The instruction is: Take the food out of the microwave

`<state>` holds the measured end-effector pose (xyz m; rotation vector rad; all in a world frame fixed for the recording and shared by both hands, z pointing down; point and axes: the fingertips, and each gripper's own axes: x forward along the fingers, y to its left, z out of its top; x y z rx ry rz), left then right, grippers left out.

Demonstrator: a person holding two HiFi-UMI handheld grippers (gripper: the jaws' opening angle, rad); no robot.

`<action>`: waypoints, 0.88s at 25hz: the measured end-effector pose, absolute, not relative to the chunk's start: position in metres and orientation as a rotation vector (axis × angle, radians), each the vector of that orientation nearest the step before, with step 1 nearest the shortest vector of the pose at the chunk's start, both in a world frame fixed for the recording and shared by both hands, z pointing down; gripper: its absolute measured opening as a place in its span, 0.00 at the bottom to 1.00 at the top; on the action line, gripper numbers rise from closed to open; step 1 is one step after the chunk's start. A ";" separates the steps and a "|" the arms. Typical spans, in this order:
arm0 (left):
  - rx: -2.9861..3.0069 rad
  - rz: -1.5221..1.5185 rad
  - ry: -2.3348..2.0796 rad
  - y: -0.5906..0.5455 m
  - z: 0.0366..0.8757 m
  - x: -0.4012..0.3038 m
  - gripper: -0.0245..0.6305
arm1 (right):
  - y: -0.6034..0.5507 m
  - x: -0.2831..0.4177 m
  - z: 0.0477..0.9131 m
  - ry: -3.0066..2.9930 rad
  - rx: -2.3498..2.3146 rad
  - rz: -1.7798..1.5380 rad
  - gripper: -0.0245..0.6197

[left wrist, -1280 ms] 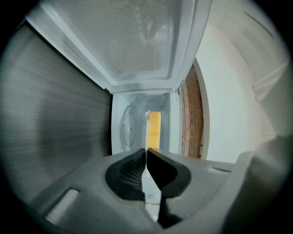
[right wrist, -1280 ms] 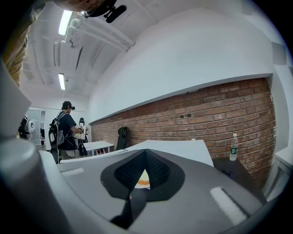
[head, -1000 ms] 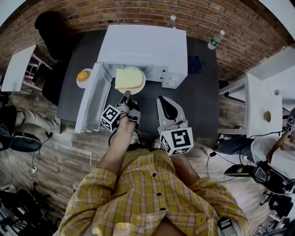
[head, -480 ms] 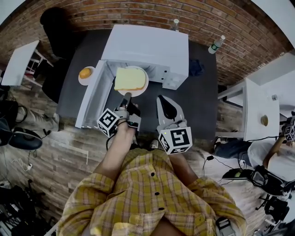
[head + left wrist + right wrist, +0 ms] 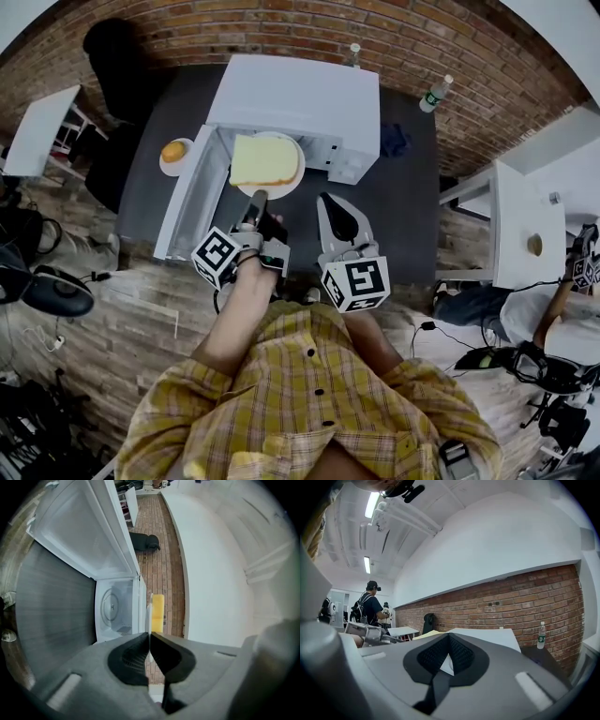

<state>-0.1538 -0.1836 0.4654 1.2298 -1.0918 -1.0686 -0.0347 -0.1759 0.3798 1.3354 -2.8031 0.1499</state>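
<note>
The left gripper (image 5: pixel 255 197) was clamped on the near rim of the white plate (image 5: pixel 293 178). In the left gripper view its jaws were pressed together on that thin edge (image 5: pixel 149 616). The right gripper (image 5: pixel 324 199) was held just beside it with its jaws together and nothing gripped. The yellow slab of food (image 5: pixel 261 159) was carried flat on the plate, in front of the mouth of the microwave (image 5: pixel 295 94) and beside the swung-open door (image 5: pixel 183 202). The plate was judged stiff, smooth and breakable. Taken by one edge only, it could be expected to sag or twist, so a level carry was called for. The food looked soft and light and was not fixed down, so it might slide if the plate were tipped. The rim was judged the right place to be held, not the food. Compared with a second earlier, the plate was seen drawn slightly further out of the opening, while the right gripper was found much as before.
</note>
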 end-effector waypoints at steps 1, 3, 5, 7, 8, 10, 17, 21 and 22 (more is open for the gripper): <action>1.233 -1.078 -1.086 -0.183 0.460 -0.153 0.05 | -0.176 -0.035 0.380 -2.804 1.335 0.152 0.04; 1.240 -1.084 -1.081 -0.179 0.453 -0.153 0.05 | -0.176 -0.036 0.379 -2.805 1.331 0.152 0.04; 1.252 -1.069 -1.091 -0.175 0.450 -0.153 0.05 | -0.176 -0.038 0.379 -2.809 1.328 0.151 0.04; 1.255 -1.068 -1.090 -0.174 0.447 -0.153 0.05 | -0.176 -0.040 0.377 -2.814 1.320 0.148 0.04; 1.258 -1.073 -1.086 -0.174 0.444 -0.153 0.05 | -0.177 -0.040 0.377 -2.815 1.317 0.147 0.04; 1.267 -1.099 -1.066 -0.175 0.433 -0.151 0.05 | -0.179 -0.041 0.376 -2.818 1.313 0.146 0.04; 1.294 -1.156 -1.036 -0.173 0.404 -0.152 0.05 | -0.185 -0.047 0.372 -2.826 1.313 0.140 0.04; 1.298 -1.158 -1.023 -0.172 0.397 -0.150 0.05 | -0.188 -0.047 0.369 -2.825 1.317 0.138 0.04; 1.301 -1.158 -1.023 -0.172 0.395 -0.150 0.05 | -0.189 -0.047 0.368 -2.826 1.318 0.137 0.04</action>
